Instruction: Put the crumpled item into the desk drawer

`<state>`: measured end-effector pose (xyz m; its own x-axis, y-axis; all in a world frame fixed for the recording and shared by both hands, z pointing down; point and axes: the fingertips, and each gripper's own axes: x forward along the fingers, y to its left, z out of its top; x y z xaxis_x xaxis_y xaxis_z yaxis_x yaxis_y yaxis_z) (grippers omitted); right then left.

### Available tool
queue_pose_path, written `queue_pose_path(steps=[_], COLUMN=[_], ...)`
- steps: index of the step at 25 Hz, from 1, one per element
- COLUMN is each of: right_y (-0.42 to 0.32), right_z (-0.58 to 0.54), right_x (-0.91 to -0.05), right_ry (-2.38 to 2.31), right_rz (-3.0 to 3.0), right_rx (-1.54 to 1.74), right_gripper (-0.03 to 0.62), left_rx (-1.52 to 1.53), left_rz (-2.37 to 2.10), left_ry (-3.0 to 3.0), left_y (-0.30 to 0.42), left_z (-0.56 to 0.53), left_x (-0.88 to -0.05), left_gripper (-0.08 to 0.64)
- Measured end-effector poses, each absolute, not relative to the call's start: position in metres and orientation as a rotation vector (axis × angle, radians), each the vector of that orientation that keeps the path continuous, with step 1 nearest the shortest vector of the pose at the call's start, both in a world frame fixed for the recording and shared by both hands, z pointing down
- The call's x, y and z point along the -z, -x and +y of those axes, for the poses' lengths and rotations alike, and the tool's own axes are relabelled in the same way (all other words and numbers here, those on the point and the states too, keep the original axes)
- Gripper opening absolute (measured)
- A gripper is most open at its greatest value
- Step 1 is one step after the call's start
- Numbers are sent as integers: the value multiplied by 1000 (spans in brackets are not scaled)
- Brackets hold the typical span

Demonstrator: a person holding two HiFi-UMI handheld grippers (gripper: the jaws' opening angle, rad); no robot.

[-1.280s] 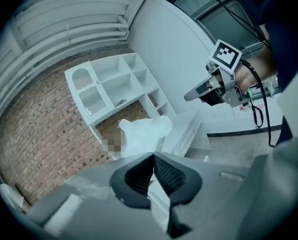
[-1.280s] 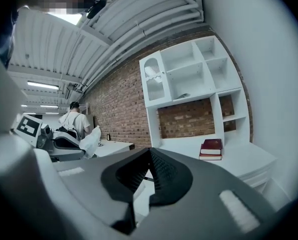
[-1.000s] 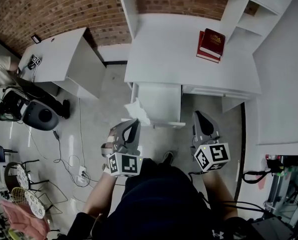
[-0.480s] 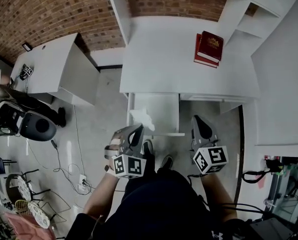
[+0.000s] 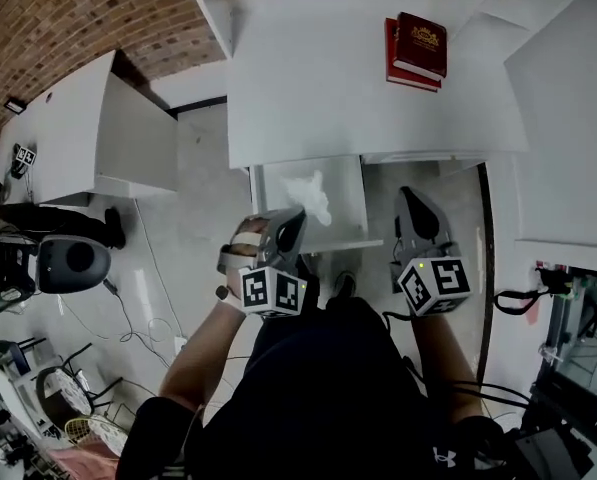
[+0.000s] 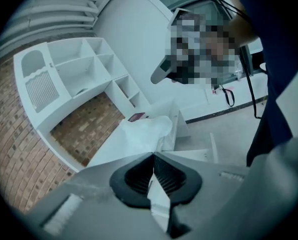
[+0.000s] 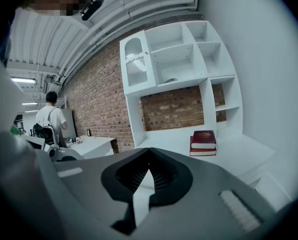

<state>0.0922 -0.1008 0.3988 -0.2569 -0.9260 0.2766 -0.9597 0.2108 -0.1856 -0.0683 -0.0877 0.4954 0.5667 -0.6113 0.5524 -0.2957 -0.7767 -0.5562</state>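
A red-brick wall (image 5: 68,18) is seen behind a white desk surface (image 5: 308,78), where two stacked dark red books (image 5: 415,46) are laid. Below it, a white desk drawer (image 5: 346,213) is pulled open. The crumpled white paper item (image 5: 311,190) is pinched in the closed fingers of the left gripper (image 5: 296,218), over the drawer's opening. The right gripper (image 5: 410,198) is closed on nothing beside the drawer.

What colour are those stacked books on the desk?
The books are dark red, clearest in the head view.
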Motion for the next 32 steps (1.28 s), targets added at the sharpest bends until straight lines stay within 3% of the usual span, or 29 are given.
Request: queue_pose_path(steps=[32], right_y=[-157], right_z=[-90], right_x=[-526], right_ry=[-1939], right_rz=[-2083], right_rx=[-809], right_gripper=[3], left_rx=[1524], left_rz=[62], left_ry=[2194], left_y=[1], left_z=[-118], left_x=[-746], left_gripper=[5])
